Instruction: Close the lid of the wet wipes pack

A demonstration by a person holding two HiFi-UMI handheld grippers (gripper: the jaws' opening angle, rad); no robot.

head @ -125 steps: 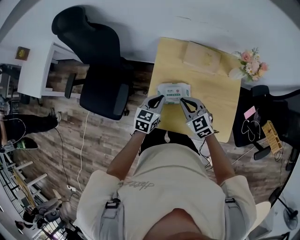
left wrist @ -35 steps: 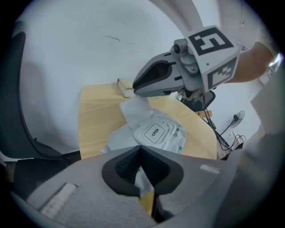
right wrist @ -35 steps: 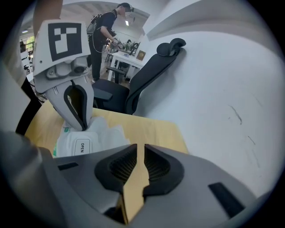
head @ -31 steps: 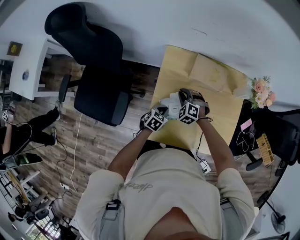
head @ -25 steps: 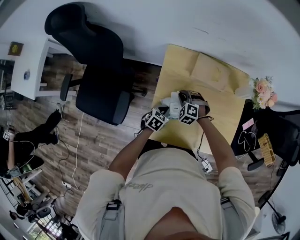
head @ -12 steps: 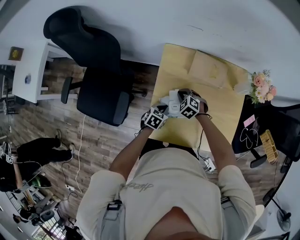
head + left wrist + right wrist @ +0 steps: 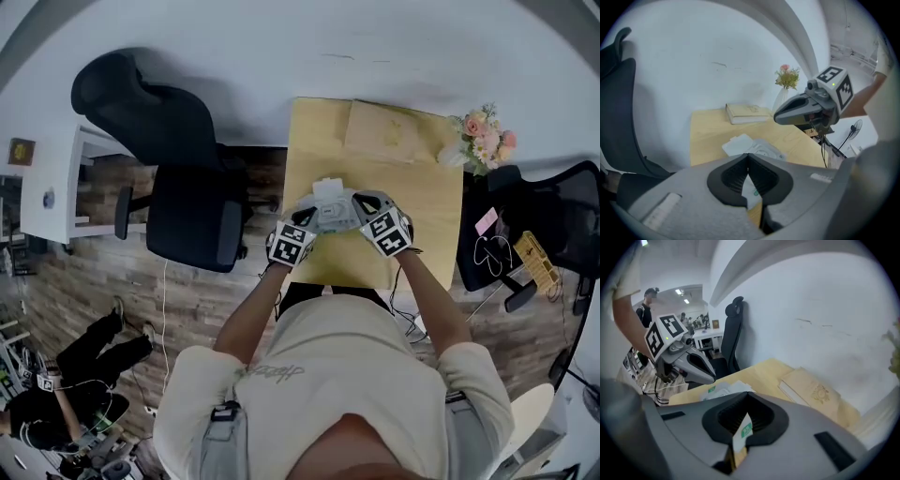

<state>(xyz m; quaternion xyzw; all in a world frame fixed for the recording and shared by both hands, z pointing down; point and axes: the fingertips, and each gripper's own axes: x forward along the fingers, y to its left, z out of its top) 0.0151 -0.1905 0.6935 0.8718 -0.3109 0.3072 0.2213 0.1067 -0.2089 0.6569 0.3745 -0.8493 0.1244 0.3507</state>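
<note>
The white wet wipes pack [image 7: 331, 212] lies near the middle of the yellow table [image 7: 431, 216], and its white lid flap [image 7: 326, 187] stands open toward the far side. My left gripper [image 7: 306, 215] is at the pack's left end and my right gripper [image 7: 362, 202] at its right end. In the left gripper view the jaws [image 7: 749, 161] are shut with the pack's edge [image 7: 753, 193] pinched between them; the pack [image 7: 757, 149] lies beyond. In the right gripper view my right gripper [image 7: 746, 402] is shut on the pack's green-labelled end [image 7: 742, 432].
A beige book [image 7: 386, 132] lies at the table's far edge, beside a vase of flowers [image 7: 479, 137] at the far right corner. A black office chair [image 7: 183, 197] stands left of the table, another [image 7: 530, 211] to the right. A person sits on the floor at lower left.
The right gripper, which was over the top of the pack a second ago, now sits at the pack's right end. The left gripper stays at the left end. My head view has shifted.
</note>
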